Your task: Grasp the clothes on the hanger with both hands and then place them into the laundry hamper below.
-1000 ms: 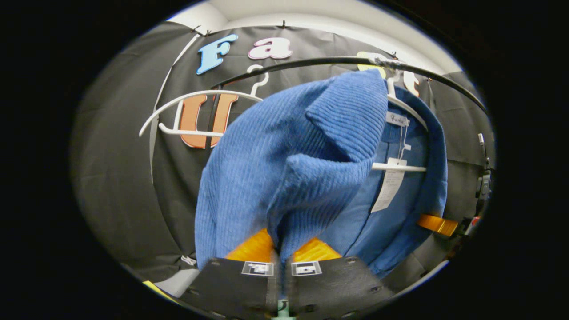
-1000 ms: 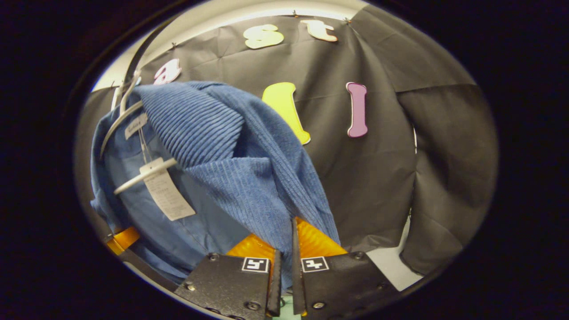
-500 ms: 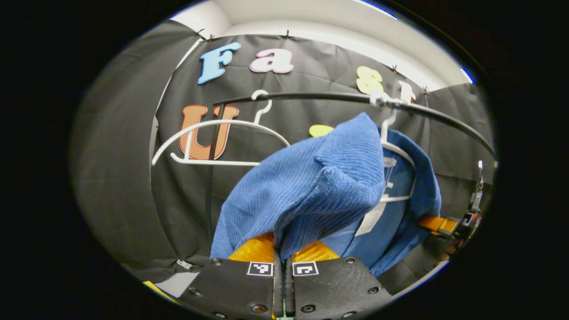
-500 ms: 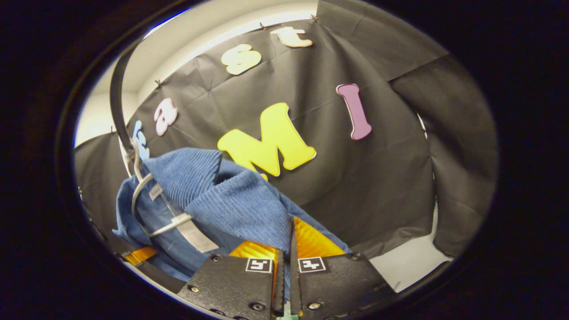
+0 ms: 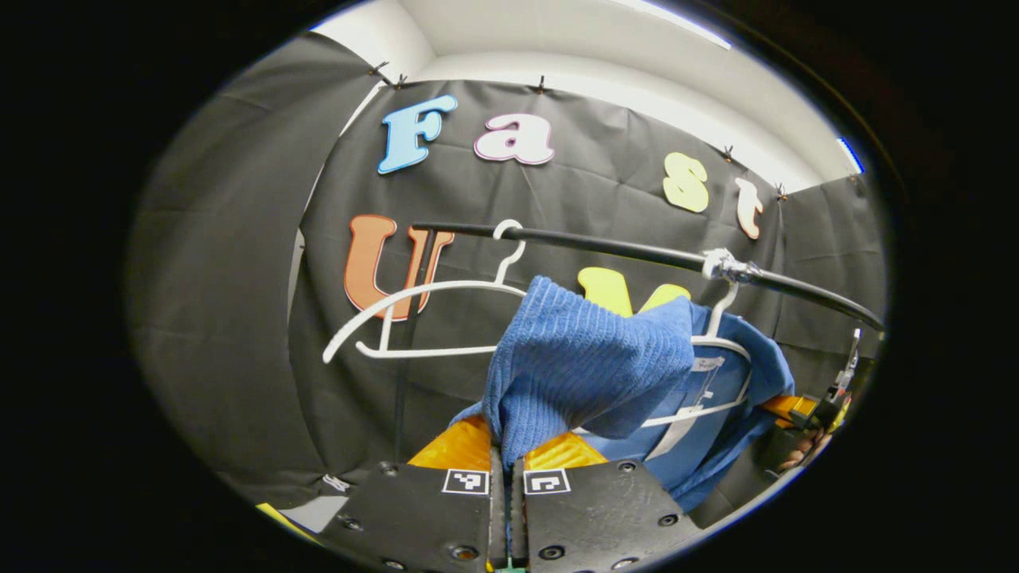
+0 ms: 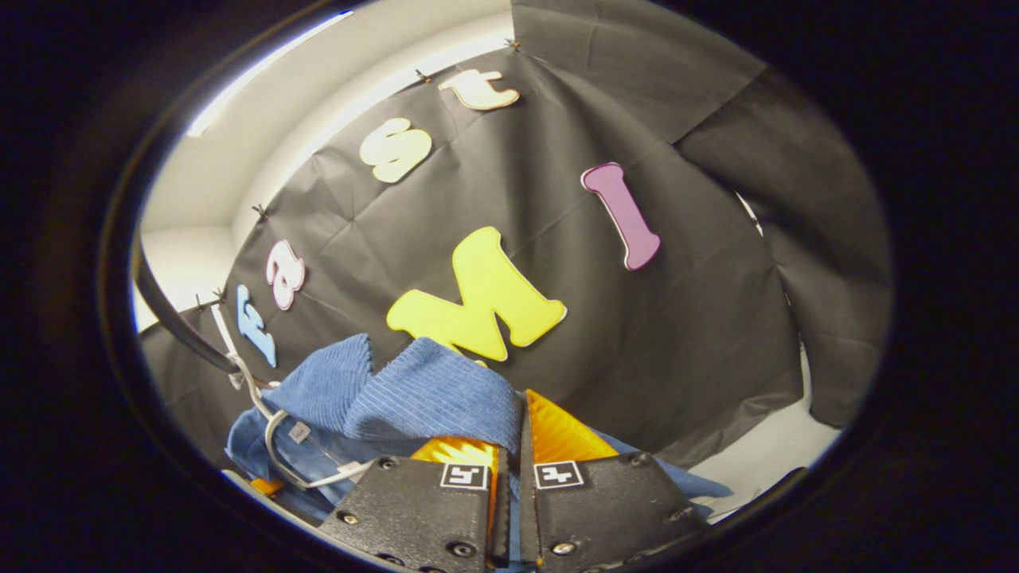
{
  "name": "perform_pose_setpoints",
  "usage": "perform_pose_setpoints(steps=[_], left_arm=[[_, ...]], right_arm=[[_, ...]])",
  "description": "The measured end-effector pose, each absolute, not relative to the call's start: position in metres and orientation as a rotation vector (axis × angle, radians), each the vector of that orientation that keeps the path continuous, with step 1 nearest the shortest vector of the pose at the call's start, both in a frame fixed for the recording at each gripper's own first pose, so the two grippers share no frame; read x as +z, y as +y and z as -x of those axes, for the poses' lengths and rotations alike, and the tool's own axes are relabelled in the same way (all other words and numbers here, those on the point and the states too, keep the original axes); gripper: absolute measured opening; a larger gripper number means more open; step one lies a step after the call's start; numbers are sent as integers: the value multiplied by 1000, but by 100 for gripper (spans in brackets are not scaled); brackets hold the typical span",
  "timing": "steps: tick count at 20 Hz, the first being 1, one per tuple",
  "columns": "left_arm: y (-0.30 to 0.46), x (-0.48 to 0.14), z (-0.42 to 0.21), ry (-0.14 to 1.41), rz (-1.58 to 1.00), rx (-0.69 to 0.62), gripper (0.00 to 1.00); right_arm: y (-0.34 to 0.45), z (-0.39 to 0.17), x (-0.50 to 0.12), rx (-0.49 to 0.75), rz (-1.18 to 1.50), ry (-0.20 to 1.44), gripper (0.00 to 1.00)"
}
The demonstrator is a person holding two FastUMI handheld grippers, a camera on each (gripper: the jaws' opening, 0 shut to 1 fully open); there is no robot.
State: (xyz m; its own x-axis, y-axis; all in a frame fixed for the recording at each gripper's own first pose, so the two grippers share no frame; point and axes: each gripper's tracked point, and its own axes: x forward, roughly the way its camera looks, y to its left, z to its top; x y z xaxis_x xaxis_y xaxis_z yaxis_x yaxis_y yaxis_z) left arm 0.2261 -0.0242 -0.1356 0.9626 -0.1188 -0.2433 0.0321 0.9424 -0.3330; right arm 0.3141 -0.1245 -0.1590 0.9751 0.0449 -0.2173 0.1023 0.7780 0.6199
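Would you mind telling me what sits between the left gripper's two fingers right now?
In the left gripper view, a bunched fold of the blue ribbed garment is pinched between the left gripper fingers, which are closed on it; the garment still drapes the white hanger behind.

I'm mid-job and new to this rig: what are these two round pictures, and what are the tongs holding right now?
Each picture comes from a camera riding on one hand-held pair of tongs, looking along its fingers. In the left gripper view, the left tongs are shut on a fold of the blue ribbed garment. In the right gripper view, the right tongs pinch another fold of it. The garment is still partly draped on a white hanger hooked over the black rail; an empty hanger hangs beside it. The other tongs show at the left view's right edge.
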Motion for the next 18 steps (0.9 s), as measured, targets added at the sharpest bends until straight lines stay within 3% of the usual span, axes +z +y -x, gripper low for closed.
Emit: perform_pose_setpoints(steps=[1, 6, 7, 9, 10, 18], left_arm=[[-21, -133, -228, 267, 340, -75, 5], [3, -115, -243, 254, 337, -62, 2], [7, -114, -247, 256, 323, -60, 6], [9, -111, -250, 260, 299, -73, 2], [9, -111, -252, 266, 296, -85, 6], [28, -110, -270, 305, 284, -146, 2]], right_arm=[[-126, -318, -157, -29, -688, 226, 8], [-132, -337, -148, 20, -751, 251, 8], [-133, -340, -147, 32, -753, 259, 8], [-136, -345, -144, 54, -738, 271, 8], [-138, -350, -142, 64, -735, 270, 8], [-135, -382, -136, 124, -693, 314, 8]])
